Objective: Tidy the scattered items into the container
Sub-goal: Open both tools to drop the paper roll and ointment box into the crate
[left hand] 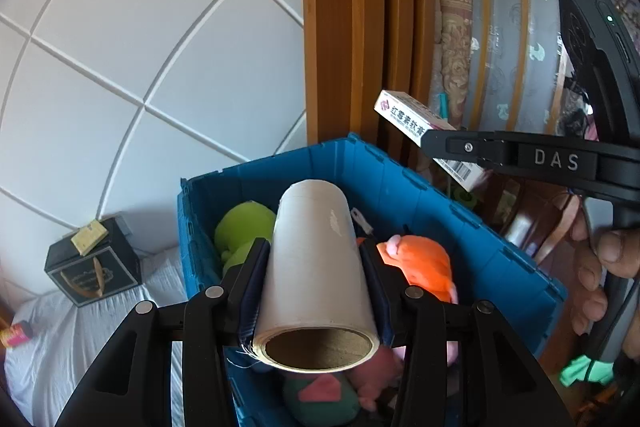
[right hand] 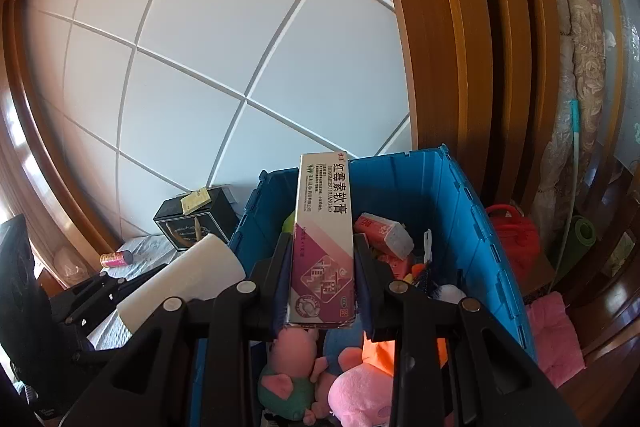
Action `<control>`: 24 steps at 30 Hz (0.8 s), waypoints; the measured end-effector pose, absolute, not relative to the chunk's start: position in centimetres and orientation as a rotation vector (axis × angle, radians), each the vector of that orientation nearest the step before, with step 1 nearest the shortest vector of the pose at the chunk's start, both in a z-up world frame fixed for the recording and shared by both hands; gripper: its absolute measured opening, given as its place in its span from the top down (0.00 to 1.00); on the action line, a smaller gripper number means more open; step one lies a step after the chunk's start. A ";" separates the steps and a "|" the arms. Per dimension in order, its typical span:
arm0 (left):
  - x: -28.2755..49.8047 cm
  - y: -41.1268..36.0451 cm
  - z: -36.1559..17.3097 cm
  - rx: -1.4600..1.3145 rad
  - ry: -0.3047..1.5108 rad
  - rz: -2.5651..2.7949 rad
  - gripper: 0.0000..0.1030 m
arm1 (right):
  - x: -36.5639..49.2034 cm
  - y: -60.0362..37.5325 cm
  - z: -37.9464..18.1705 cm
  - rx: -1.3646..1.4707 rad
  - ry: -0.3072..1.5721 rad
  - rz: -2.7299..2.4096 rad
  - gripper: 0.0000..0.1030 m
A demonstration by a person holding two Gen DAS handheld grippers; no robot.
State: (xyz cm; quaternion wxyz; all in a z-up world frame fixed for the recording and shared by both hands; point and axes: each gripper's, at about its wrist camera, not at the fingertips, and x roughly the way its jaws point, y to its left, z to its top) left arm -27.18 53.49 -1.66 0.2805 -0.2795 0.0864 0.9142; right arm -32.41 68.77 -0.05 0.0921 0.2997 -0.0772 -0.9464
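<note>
My left gripper is shut on a white roll of film with a cardboard core, held above the blue crate. My right gripper is shut on a long ointment box with purple print, held over the same crate. The right gripper and its box also show in the left wrist view, above the crate's right rim. The roll shows at the left in the right wrist view. Plush toys lie in the crate: green, orange, pink.
A black box with a yellow pad stands on the white cloth left of the crate. A small pink can lies there. A wooden frame and rolled rugs stand behind. A pink cushion lies at right.
</note>
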 end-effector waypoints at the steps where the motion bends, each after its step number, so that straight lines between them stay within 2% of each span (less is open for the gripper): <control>1: -27.3 53.5 -1.7 -0.752 0.225 2.451 0.57 | -32.9 68.8 0.1 0.890 -0.220 -2.813 0.73; 13: -28.6 54.0 -2.2 -0.765 0.211 2.457 0.56 | -37.0 68.9 1.3 0.890 -0.127 -2.825 0.73; 14: -28.9 54.0 -2.3 -0.779 0.207 2.464 0.55 | -37.4 68.8 1.1 0.909 -0.107 -2.826 0.68; 15: -29.2 54.1 -2.4 -0.800 0.204 2.463 0.33 | -37.6 69.0 0.9 0.914 -0.112 -2.833 0.60; 16: -29.5 54.1 -2.5 -0.814 0.197 2.459 0.08 | -37.7 69.3 0.6 0.904 -0.139 -2.840 0.31; 17: -29.5 54.1 -2.6 -0.815 0.186 2.458 0.02 | -37.6 69.6 0.4 0.898 -0.166 -2.840 0.14; 24: -29.1 53.9 -3.1 -0.811 0.228 2.471 0.01 | -36.2 70.3 -0.6 0.917 -0.217 -2.829 0.13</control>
